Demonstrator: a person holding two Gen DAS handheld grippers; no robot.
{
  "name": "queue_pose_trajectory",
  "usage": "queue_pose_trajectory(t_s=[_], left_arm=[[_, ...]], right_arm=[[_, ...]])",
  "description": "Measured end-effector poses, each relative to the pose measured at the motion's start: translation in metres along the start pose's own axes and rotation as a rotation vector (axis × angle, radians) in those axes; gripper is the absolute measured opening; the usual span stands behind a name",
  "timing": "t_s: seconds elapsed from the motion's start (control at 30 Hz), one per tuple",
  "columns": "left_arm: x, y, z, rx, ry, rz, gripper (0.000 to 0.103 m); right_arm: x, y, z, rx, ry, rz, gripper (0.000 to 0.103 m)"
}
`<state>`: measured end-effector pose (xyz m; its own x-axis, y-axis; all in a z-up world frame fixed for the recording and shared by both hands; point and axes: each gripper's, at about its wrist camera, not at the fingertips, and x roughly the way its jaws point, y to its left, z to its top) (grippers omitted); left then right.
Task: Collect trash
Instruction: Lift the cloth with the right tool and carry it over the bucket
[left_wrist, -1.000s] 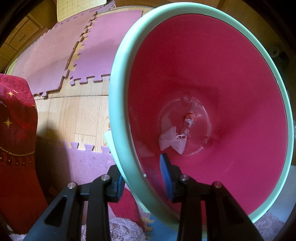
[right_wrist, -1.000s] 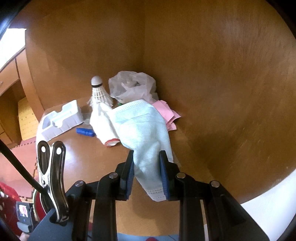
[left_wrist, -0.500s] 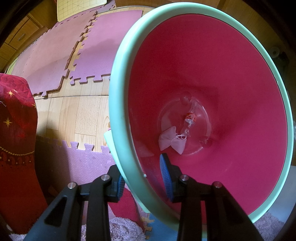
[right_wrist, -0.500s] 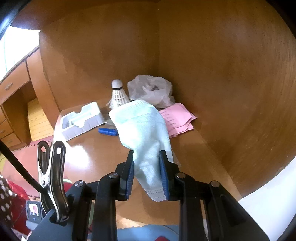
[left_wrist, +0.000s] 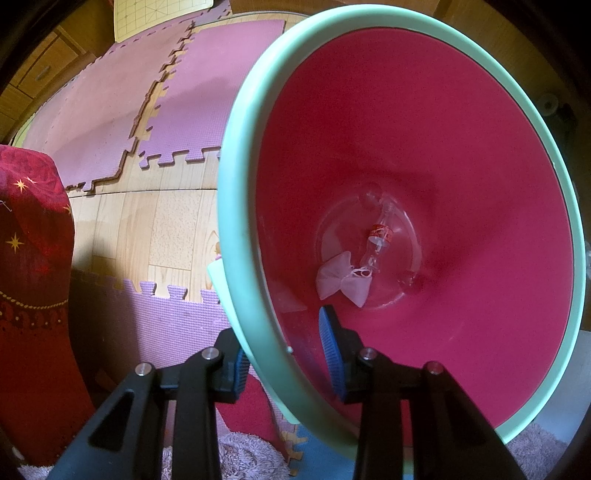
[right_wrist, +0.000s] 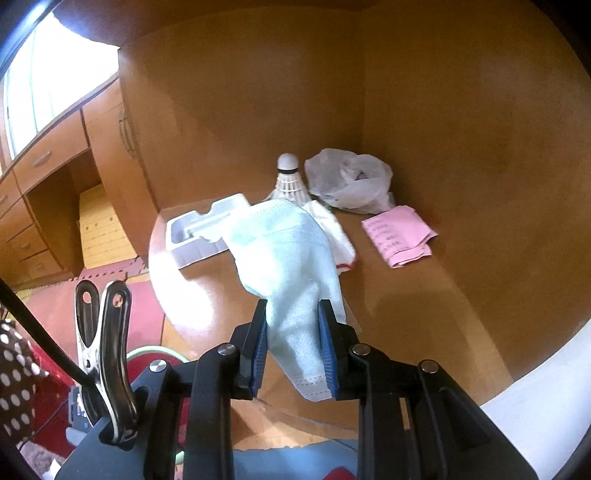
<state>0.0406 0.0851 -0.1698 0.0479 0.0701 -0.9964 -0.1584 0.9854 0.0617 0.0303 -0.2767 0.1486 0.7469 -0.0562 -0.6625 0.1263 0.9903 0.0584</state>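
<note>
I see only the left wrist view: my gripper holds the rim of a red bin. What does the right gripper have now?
Observer: The right gripper is shut on a light blue face mask, lifted off the wooden desk.
Operator: Is more trash left on the desk?
Observer: Yes. A shuttlecock stands at the back, beside a crumpled plastic bag.
Operator: Anything else?
Observer: Folded pink paper lies to the right, and a white plastic tray to the left.
</note>
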Motion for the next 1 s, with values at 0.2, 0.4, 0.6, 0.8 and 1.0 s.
queue_pose_trajectory(t_s=[0.2, 0.4, 0.6, 0.8, 1.0], left_arm=[[0.0, 0.001, 0.0, 0.0, 0.001, -0.001, 0.036], [0.0, 0.001, 0.0, 0.0, 0.001, -0.001, 0.036], [0.0, 0.002, 0.001, 0.0, 0.001, -0.002, 0.036], [0.0, 0.002, 0.0, 0.0, 0.001, -0.002, 0.036], [0.0, 0.003, 0.001, 0.0, 0.001, -0.002, 0.036]], right_arm=[[-0.001, 0.013, -0.006, -0.015, 0.008, 0.033, 0.026], [0.0, 0.02, -0.013, -0.014, 0.02, 0.065, 0.026], [-0.001, 0.03, -0.018, -0.012, 0.028, 0.101, 0.026], [0.002, 0.045, -0.025, -0.022, 0.046, 0.15, 0.026], [0.01, 0.066, -0.035, -0.053, 0.071, 0.195, 0.026]])
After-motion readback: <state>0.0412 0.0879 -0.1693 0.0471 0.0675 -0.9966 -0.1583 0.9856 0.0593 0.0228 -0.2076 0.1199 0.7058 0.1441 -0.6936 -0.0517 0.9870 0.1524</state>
